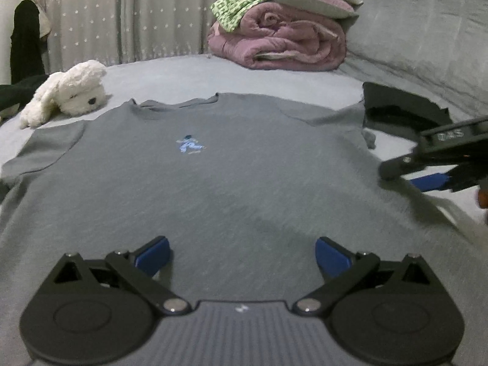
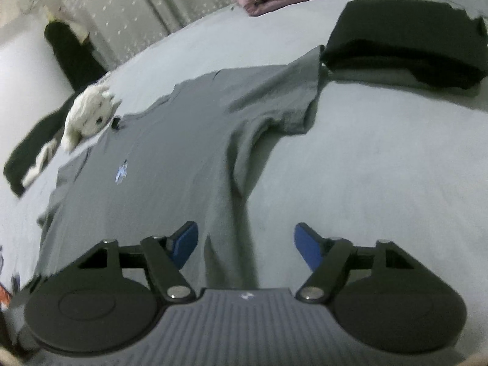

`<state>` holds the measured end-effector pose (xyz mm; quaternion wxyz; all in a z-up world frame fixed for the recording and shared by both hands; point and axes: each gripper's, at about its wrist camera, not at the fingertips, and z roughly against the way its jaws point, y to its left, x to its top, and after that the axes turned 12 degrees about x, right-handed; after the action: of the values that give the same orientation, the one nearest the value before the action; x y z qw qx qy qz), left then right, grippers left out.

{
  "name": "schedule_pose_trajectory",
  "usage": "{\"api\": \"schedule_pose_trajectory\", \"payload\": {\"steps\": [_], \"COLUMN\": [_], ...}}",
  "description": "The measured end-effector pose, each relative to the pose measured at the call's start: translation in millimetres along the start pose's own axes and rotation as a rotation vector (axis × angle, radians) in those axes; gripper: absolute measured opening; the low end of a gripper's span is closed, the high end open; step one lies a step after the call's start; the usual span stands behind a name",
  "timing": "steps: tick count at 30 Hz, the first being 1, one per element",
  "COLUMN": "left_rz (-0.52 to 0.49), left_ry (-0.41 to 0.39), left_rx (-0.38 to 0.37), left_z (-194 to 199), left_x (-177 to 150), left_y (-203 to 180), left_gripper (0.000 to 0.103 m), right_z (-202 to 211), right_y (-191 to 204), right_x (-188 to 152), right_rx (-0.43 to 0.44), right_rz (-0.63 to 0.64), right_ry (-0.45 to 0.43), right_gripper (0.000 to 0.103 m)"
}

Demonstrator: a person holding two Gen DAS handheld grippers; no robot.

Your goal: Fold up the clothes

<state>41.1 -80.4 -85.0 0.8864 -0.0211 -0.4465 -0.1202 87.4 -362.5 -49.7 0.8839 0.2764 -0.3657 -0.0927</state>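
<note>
A grey T-shirt (image 1: 213,170) with a small blue print on the chest lies spread flat on the bed, front up, collar toward the far side. My left gripper (image 1: 242,254) hangs open just above the shirt's lower middle, blue pads wide apart with nothing between them. In the right wrist view the same T-shirt (image 2: 170,158) runs off to the left. My right gripper (image 2: 245,244) is open over its right side seam, with the shirt's edge and bare sheet between the jaws. The right gripper (image 1: 427,174) also shows at the right edge of the left wrist view.
A folded black garment (image 2: 405,45) lies by the shirt's right sleeve. A white plush dog (image 1: 70,91) rests near the left sleeve. A rolled pink blanket (image 1: 280,39) with green cloth on top sits at the back, beside a grey pillow (image 1: 427,30). Dark clothing hangs by the curtain.
</note>
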Motion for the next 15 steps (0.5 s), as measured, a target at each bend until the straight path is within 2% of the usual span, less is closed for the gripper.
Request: {"api": "schedule_pose_trajectory", "payload": {"steps": [3,5,8,10,11,12,13,15], "left_rz": [-0.012,-0.025,-0.020,-0.019,-0.018,-0.019,-0.020,-0.020], "left_ry": [0.004,-0.001,0.002,0.002,0.003,0.003,0.003,0.003], "left_rx": [0.010,0.019,0.013,0.010,0.010,0.010,0.010,0.010], "left_z": [-3,-3,-4,-5,-5,-5,-5,-6], "left_x": [-3,-4,-3,-3,-3,-3,-3,-3], "left_y": [-4,-6,-4,-4,-4,-4,-4,-4], "left_gripper": [0.102,0.102,0.102,0.103,0.103,0.103,0.103,0.102], "right_z": [-5,-8,-13,-17,-19,-22,-23,-19], "right_y": [-16,-29,-44,-45,-44,-42,-38,-30], "right_x": [9,15,19,20,20,21,22,26], "right_rx": [0.044,0.080,0.128,0.153,0.165,0.170,0.136,0.028], "right_rz": [-0.074,-0.154,-0.264,-0.293,-0.299,-0.293,-0.271,-0.203], "right_ry": [-0.054,-0.091,-0.132,-0.146,-0.149,-0.144,-0.143,-0.175], "right_gripper": [0.061,0.049,0.043,0.042,0.037,0.027,0.003,0.003]}}
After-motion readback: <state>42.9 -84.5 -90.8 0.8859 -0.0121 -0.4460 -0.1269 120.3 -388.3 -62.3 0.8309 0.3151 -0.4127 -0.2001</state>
